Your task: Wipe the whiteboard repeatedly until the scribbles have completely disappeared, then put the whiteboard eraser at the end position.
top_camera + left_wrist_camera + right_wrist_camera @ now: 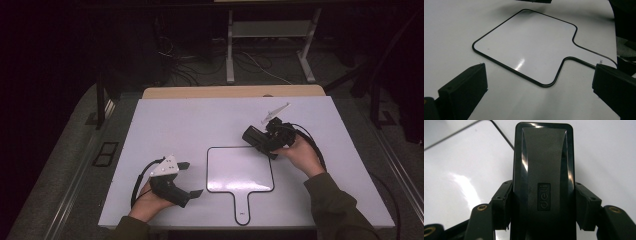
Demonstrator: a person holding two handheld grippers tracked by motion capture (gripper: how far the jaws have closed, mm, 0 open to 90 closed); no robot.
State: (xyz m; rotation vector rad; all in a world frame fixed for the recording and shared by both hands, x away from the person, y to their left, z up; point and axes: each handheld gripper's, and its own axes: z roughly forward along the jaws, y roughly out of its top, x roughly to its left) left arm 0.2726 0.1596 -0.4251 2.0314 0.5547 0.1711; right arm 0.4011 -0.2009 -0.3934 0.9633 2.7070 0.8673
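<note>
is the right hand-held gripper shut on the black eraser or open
Shut on it: the right hand-held gripper has both pads pressed against the sides of the black eraser.

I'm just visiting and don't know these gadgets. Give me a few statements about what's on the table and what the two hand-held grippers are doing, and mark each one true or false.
1. The right gripper is clamped on a black eraser. True.
2. The left gripper holds the small whiteboard. False: its jaws stand open and hold nothing; the board lies flat on the table ahead of them.
3. The whiteboard has a black rim and a short handle. True.
4. The whiteboard is covered in writing. False: its surface looks blank.
5. The eraser is lying in the middle of the whiteboard. False: it is in the right gripper, near the board's far right corner.
</note>
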